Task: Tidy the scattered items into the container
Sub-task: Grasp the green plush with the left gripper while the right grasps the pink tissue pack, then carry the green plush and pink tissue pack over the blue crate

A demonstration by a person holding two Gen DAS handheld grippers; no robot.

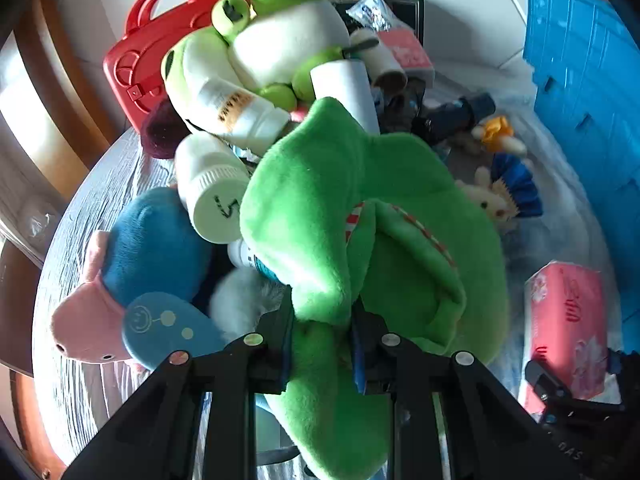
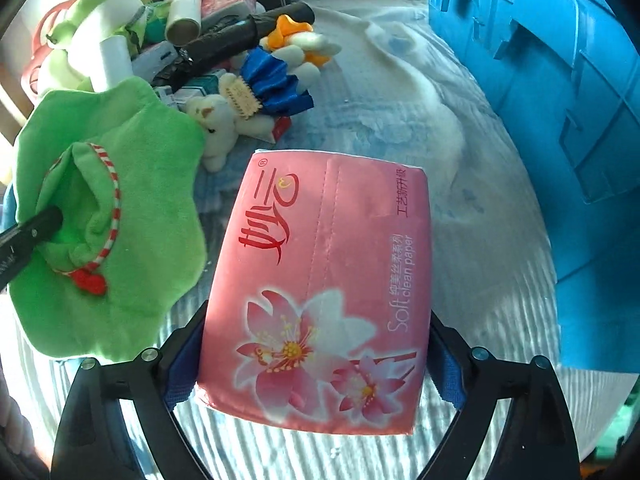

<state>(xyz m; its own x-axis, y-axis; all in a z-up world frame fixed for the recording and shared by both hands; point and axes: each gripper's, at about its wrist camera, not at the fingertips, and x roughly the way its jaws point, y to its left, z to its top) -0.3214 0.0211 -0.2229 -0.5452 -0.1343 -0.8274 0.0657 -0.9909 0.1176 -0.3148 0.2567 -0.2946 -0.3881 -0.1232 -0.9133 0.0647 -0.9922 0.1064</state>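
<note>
fuzzy green plush (image 1: 360, 208), glossy tissue pack (image 2: 320, 288)

Open cloth-covered table (image 2: 460, 208) runs clear between the pink tissue pack (image 2: 316, 300) and the blue crate (image 2: 560, 128); a gripper could pass there. Far left is blocked: a heaped pile of frog plush (image 1: 280, 40), white bottles (image 1: 212, 188), folded black umbrella (image 2: 240, 36), small teddy (image 2: 216, 128). The green plush cloth (image 2: 120, 220) crowds the pack's left side.

Round table (image 1: 76, 216) under pale cloth (image 2: 400, 92): toy heap (image 1: 256, 80), blue crate (image 2: 560, 120), pink tissue pack (image 2: 320, 280).
</note>
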